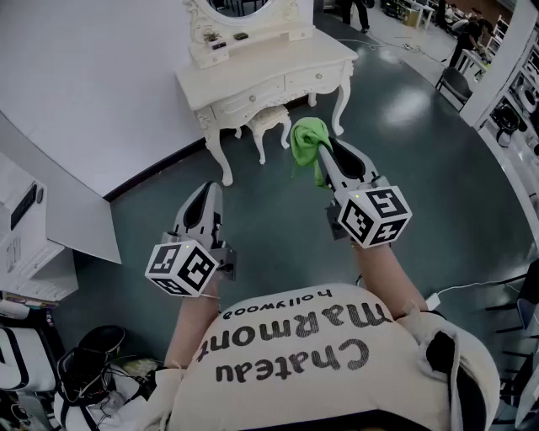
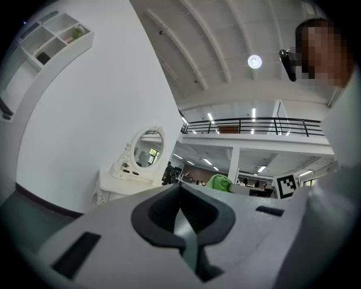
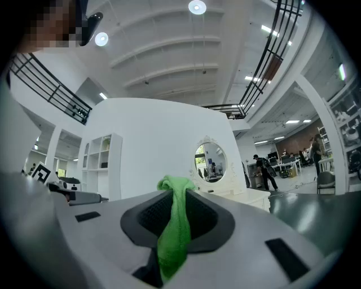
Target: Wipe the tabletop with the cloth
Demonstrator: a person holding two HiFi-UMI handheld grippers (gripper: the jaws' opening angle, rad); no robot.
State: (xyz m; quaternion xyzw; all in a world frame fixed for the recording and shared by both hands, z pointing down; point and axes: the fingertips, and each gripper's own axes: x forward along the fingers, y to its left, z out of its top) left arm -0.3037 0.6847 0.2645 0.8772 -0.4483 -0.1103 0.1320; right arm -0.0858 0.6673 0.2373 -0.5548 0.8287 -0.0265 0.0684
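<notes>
My right hand-held gripper [image 1: 327,160] is clamped on the green cloth [image 1: 307,141], which bunches above the tips and trails down between the jaws. I'm holding it in the air over the dark floor [image 1: 421,168], apart from the white counter [image 1: 269,74] ahead. My left hand-held gripper [image 1: 205,195] has its jaws pressed together with nothing between them and sits nearer my body, while a small stool [image 1: 271,120] stands under the counter and an oval mirror [image 1: 240,10] rises at its back.
</notes>
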